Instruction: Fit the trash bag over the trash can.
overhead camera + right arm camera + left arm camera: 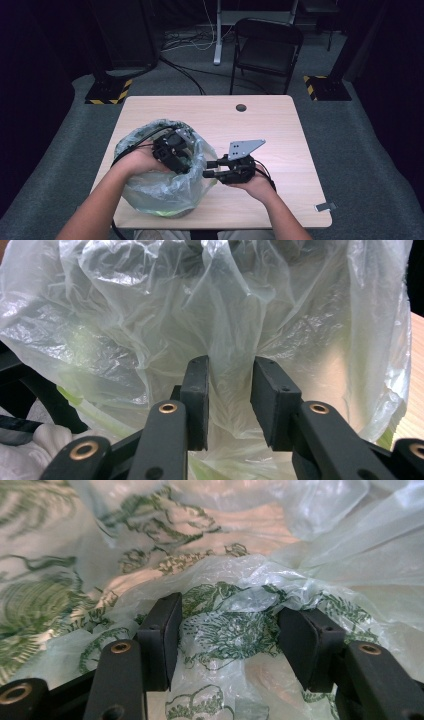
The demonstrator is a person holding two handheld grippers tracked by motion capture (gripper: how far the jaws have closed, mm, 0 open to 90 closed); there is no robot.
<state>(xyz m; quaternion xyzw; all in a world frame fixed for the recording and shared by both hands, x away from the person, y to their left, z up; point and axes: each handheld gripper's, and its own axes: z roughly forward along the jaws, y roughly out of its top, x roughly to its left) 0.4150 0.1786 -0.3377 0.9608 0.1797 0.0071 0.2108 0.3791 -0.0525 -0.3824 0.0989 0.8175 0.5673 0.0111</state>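
Observation:
A thin see-through plastic bag (150, 187) with a green print stands puffed up at the table's front left, and something green shows through its bottom. My left gripper (172, 150) reaches down into the bag's mouth. In the left gripper view it (227, 630) is open wide, with crumpled printed bag film (250, 530) bunched between the jaws. My right gripper (209, 169) points left at the bag's right side. In the right gripper view it (230, 390) is open by a narrow gap, and a hanging fold of the bag (150, 315) runs between its pads.
The bag stands on a light wooden table (280, 130) with a small round hole (241, 107) near its far edge. A strip of tape (325, 206) sits at the front right corner. Beyond the table are a black folding chair (267, 47) and two yellow-striped stand bases (107, 92).

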